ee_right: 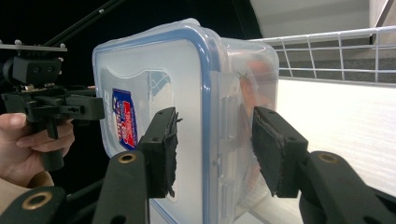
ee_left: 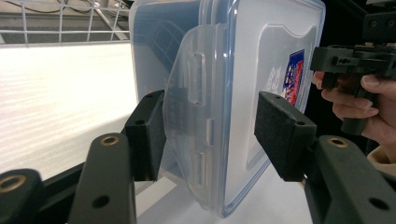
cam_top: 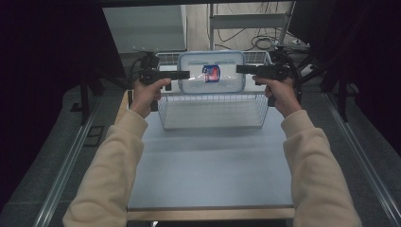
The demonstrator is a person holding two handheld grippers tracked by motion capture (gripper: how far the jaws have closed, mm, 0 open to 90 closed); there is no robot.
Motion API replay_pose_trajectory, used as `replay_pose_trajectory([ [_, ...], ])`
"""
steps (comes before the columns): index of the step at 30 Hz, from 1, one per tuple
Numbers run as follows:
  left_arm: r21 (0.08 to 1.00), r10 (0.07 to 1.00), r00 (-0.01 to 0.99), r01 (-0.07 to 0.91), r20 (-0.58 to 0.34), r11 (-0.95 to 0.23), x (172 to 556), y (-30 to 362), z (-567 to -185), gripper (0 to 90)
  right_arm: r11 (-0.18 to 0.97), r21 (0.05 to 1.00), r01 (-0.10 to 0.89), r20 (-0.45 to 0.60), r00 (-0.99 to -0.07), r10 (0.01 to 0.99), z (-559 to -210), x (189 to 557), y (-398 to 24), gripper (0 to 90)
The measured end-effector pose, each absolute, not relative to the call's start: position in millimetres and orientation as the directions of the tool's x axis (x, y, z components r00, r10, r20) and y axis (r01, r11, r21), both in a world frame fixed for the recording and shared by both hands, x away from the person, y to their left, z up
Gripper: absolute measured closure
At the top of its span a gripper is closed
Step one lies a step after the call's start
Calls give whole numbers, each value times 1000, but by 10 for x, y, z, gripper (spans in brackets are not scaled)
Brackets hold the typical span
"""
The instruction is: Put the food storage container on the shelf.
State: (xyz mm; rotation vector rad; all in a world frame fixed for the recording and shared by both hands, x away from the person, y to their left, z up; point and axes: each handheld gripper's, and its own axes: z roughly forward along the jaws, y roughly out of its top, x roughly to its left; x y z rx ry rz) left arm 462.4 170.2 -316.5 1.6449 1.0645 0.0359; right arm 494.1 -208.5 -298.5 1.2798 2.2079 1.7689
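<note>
We've got the lidded container (cam_top: 211, 72) lifted above the wire basket (cam_top: 213, 111) at the desk's (cam_top: 208, 165) twelve o'clock, left tool (cam_top: 185, 74) and right tool (cam_top: 240, 69) each clamped on an end. Rigid, slick plastic, seemingly light; grip the latch flaps.

The person wears a cream long-sleeved top with loose, soft sleeves (cam_top: 118, 156) ribbed at the cuffs. Each hand carries a black tool: the left tool (cam_top: 185, 74) and the right tool (cam_top: 240, 69) have boxy bodies, pistol-style handles and black cables looping behind. Each tool's jaws are matte black arms with brass-ringed screw holes, ending in rectangular dark foam-faced pads (ee_left: 280, 135).
</note>
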Motion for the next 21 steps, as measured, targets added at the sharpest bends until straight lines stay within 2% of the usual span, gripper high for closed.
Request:
replay_pose_trajectory([
  [13, 777, 679, 556, 629, -480, 34, 4800, 1643, -3143, 396, -34, 817, 576, 465, -623, 629, -3008, 5043, -2059, 504],
  [21, 741, 658, 531, 668, -534, 62, 4922, 1635, -3198, 372, 2, 809, 588, 432, -597, 676, -3039, 5127, -2008, 472],
])
